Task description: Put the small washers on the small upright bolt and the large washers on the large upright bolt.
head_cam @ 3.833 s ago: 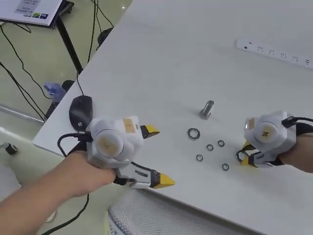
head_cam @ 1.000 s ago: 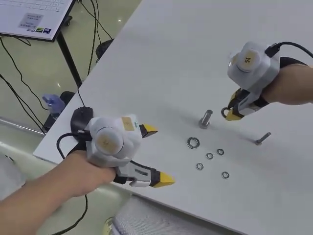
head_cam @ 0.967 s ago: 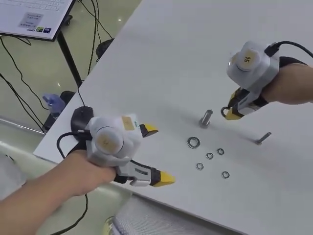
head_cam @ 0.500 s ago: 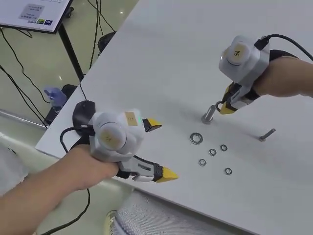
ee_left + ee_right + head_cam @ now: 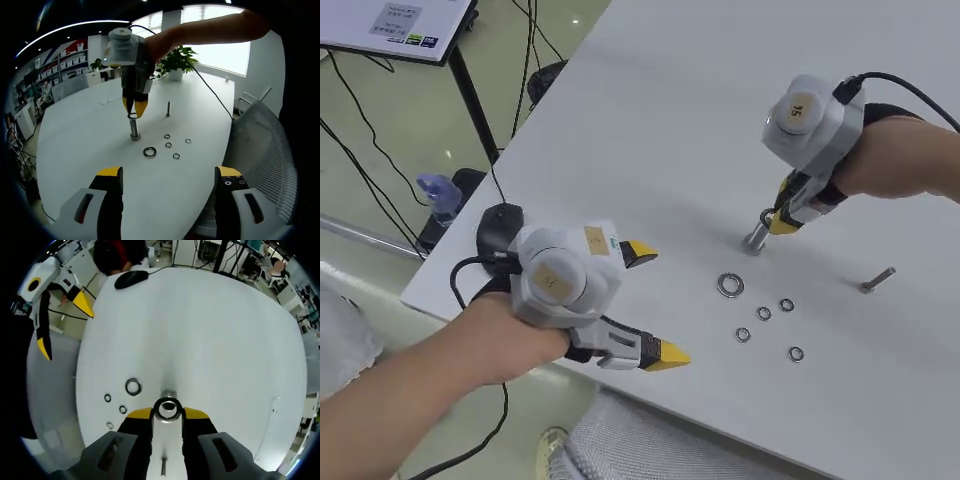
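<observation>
The large bolt (image 5: 756, 238) (image 5: 134, 131) (image 5: 168, 392) stands upright on the white table (image 5: 650, 120). My right gripper (image 5: 775, 222) (image 5: 134, 111) (image 5: 167, 412) is shut on a large washer (image 5: 167, 408) (image 5: 132, 116), held flat just above the bolt's top. A second large washer (image 5: 729, 285) (image 5: 149, 151) (image 5: 133, 386) lies near the bolt, with several small washers (image 5: 764, 313) (image 5: 168, 144) (image 5: 122, 409) beside it. The small bolt (image 5: 877, 280) (image 5: 168, 108) lies on its side. My left gripper (image 5: 660, 303) (image 5: 168, 172) (image 5: 65, 330) hangs open over the table's near edge, holding nothing.
A black mouse (image 5: 498, 225) (image 5: 131, 278) sits at the table's left corner, with cables trailing to the floor. A mesh chair (image 5: 650, 440) (image 5: 260, 145) stands at the near edge. A laptop (image 5: 395, 20) rests on a stand beyond the table.
My right gripper has carried the large washer from the table's front right up and left, to just over the upright large bolt. The left gripper has stayed open in place.
</observation>
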Tool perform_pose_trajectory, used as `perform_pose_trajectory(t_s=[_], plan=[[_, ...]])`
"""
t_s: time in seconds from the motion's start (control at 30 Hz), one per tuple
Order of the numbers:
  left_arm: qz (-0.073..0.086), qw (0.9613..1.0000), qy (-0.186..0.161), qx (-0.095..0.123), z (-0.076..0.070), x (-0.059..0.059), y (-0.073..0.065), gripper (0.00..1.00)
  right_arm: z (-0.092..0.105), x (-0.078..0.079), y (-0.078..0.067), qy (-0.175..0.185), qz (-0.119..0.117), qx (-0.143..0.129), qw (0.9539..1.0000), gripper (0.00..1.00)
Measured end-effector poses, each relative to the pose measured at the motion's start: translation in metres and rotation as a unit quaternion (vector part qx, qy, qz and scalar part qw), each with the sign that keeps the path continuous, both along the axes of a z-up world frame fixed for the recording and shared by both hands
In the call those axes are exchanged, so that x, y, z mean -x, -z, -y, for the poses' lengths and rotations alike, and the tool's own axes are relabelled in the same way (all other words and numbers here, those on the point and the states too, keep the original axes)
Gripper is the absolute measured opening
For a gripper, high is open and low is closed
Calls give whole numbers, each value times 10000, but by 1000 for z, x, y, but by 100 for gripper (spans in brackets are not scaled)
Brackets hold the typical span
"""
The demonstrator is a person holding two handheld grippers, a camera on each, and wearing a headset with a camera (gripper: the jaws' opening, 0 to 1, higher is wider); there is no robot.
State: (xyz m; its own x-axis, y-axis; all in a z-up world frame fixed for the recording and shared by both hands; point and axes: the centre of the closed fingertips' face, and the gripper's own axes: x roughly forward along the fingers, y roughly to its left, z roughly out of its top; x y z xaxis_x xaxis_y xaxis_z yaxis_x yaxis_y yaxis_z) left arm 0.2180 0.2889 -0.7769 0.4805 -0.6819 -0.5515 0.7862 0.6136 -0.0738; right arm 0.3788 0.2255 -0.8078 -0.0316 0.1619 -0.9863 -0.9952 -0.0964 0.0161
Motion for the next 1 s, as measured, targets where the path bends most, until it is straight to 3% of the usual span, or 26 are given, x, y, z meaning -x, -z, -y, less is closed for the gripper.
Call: perform_pose_trajectory(t_s=[1.0], plan=[[-93, 10000, 16, 10, -6, -2, 6, 70, -1, -5, 29, -152, 8, 400, 9991, 21]])
